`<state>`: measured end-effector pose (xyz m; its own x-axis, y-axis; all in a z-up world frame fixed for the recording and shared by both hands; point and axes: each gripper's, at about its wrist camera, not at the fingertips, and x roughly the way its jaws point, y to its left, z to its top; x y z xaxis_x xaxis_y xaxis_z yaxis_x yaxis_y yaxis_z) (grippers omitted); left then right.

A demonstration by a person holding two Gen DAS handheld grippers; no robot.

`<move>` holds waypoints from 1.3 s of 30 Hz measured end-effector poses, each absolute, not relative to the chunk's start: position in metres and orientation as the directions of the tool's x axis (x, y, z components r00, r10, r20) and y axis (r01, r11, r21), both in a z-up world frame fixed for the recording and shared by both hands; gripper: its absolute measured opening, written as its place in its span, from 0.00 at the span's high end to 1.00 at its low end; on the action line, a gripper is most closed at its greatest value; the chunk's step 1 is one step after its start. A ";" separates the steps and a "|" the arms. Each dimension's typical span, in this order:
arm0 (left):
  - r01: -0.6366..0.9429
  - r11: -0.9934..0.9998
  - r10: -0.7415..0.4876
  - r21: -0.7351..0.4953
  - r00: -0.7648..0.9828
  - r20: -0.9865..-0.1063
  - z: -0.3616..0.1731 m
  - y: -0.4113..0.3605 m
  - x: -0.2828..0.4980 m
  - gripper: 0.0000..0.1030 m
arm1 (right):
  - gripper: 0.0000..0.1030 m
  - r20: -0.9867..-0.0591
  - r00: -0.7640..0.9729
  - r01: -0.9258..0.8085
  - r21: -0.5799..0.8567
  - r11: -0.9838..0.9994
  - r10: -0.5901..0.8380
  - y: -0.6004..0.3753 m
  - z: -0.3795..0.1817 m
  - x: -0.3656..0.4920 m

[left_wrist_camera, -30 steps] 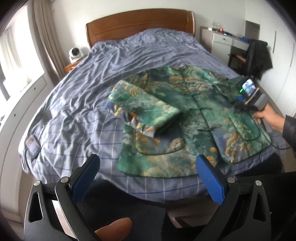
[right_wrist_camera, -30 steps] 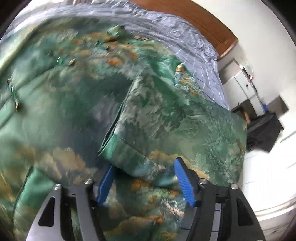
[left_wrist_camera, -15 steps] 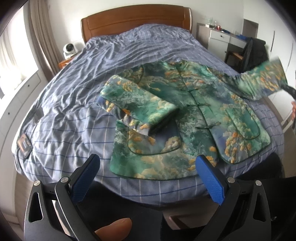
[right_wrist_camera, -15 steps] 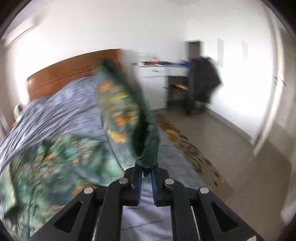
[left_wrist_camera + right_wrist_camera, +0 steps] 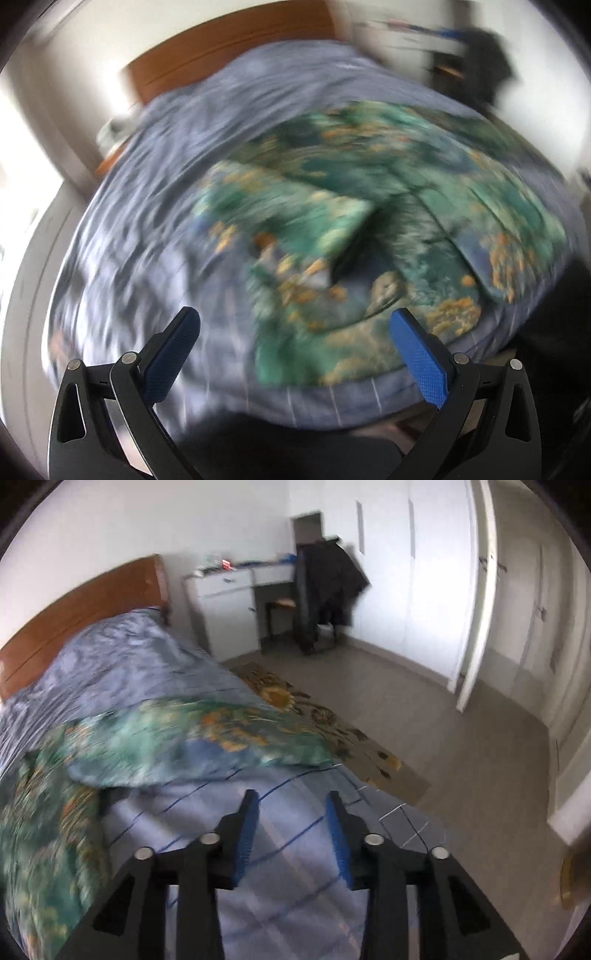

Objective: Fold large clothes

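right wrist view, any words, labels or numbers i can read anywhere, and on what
None can be read.
Red item on the desk: it may carry print, but it is too small to read.
Bedspread, jacket, wardrobe, rug: no text shows.
The left wrist view is too blurred to read anything.

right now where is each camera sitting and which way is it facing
Left wrist: on the left gripper, angled down across the bed toward the headboard, at the green patterned jacket; its blue-padded fingers show wide apart, empty.
Right wrist: on the right gripper, at the bed's side edge, facing a white desk, wardrobe and floor; its fingers stand apart, just opened, nothing between them.
Shared: bed, jacket, headboard, the dark coat on a chair.
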<state>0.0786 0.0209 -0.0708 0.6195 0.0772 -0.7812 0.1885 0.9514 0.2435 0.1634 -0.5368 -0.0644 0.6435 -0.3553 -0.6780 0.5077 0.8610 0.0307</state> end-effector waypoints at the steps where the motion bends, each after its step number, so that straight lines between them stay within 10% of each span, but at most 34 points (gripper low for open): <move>1: 0.252 0.925 0.070 0.284 0.622 -0.780 -0.079 0.012 0.087 0.00 | 0.53 -0.664 0.666 0.483 0.037 0.875 -0.340 -0.526 -0.061 0.153; 10: 0.489 0.723 0.145 0.488 0.583 -0.800 -0.175 -0.018 0.178 0.02 | 0.51 -0.649 0.754 0.268 0.158 0.950 -0.105 -0.429 -0.045 0.095; 12: 0.487 0.782 0.100 0.388 0.517 -0.850 -0.181 -0.003 0.193 0.26 | 0.51 -0.642 0.763 0.219 0.159 0.963 -0.067 -0.408 -0.039 0.085; 14: 0.478 0.840 0.020 0.257 0.447 -0.894 -0.176 0.012 0.200 0.89 | 0.51 -0.633 0.773 0.183 0.150 0.971 -0.048 -0.392 -0.034 0.084; 25: -0.069 0.997 0.017 -0.045 0.704 -0.710 -0.041 0.195 0.132 0.86 | 0.51 -0.595 0.803 0.040 0.120 0.992 0.039 -0.335 -0.016 0.089; 31: -0.423 0.906 0.284 -0.016 0.635 -0.718 -0.056 0.287 0.109 0.37 | 0.51 -0.603 0.791 -0.013 0.149 0.989 0.101 -0.318 -0.019 0.092; 39: -0.403 0.897 0.090 -0.184 0.573 -0.815 -0.120 0.263 0.070 0.35 | 0.43 -0.649 0.760 0.023 0.091 0.996 0.042 -0.332 -0.027 0.096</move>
<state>0.0700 0.2631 -0.1200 0.5728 0.0903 -0.8147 -0.4027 0.8967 -0.1837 0.0955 -0.3318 -0.0271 0.7595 0.0419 -0.6491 0.0228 0.9956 0.0910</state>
